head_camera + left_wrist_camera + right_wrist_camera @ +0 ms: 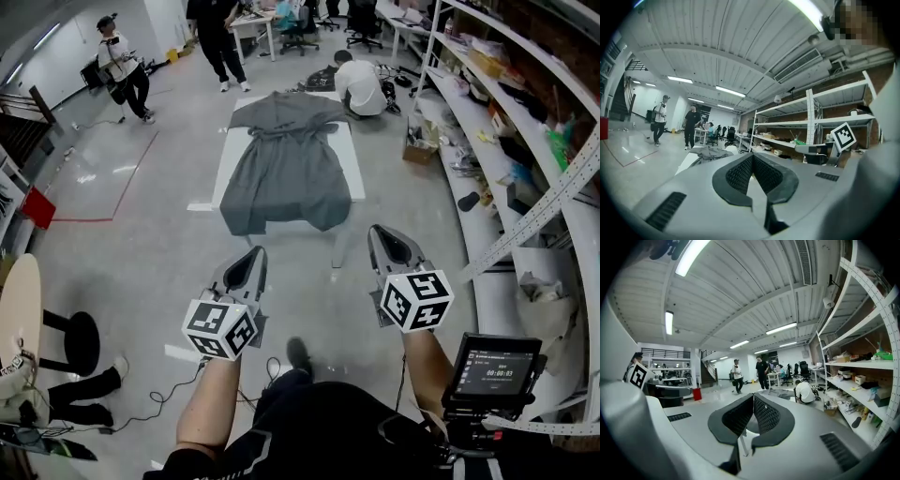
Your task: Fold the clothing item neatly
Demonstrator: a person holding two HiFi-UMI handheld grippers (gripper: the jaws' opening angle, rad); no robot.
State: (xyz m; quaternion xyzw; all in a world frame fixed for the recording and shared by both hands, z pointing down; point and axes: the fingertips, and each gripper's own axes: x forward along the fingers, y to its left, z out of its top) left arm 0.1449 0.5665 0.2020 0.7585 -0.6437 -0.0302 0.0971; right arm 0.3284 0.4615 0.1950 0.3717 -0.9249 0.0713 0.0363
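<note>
Both tongs clenched, empty: left tongs (248, 265) lower left, right tongs (386, 246) lower right. Grey robe (277, 164) flat on surface (354, 169), upper center.

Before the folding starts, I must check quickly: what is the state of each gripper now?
Left gripper: closed, holding nothing.
Right gripper: closed, holding nothing.

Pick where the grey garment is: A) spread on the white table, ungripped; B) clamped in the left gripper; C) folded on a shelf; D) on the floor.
A: the grey garment lies spread on the white table, ahead of the left gripper and right gripper, both shut and empty.
</note>
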